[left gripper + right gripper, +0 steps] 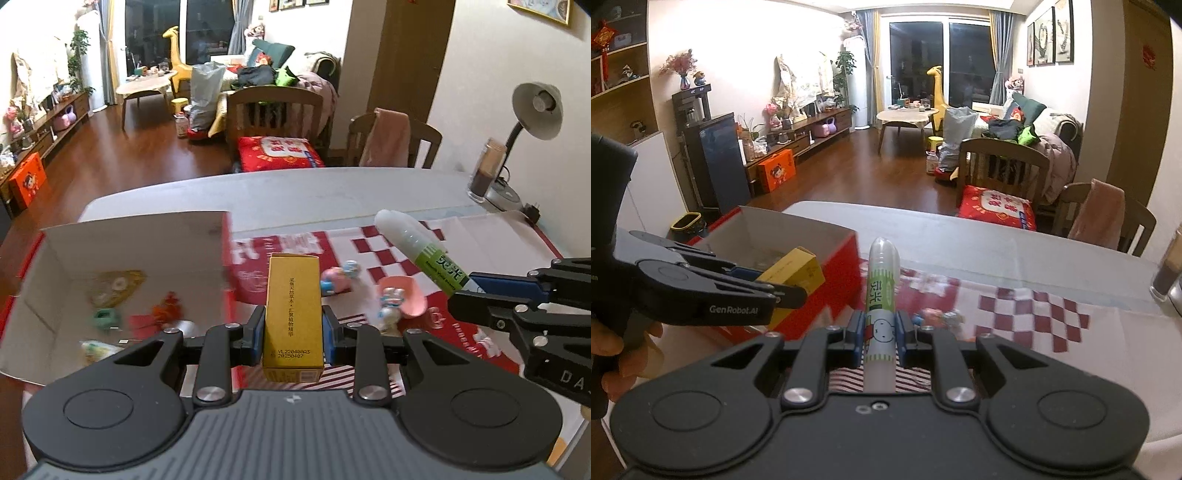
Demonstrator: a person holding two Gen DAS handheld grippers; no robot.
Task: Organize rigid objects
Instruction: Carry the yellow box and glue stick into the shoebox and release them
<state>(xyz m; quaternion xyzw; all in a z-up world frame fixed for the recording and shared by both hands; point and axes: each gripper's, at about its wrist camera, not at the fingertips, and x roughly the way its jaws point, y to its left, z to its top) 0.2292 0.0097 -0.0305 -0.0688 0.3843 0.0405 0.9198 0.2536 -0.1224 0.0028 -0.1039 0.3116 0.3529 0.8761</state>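
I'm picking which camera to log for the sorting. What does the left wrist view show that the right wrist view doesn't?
Only the left wrist view shows the items inside the red box, the pink scoop and the desk lamp. Only the right wrist view shows the holder's hand. Both show the left gripper clamping the yellow carton and the right gripper clamping the green-labelled tube.

Yellow carton and glue stick, both lifted.
Yellow carton [293, 314] hanging upright beside open red box [110, 266]; green-labelled glue stick [881, 314] pointing cap-forward above checkered mat.
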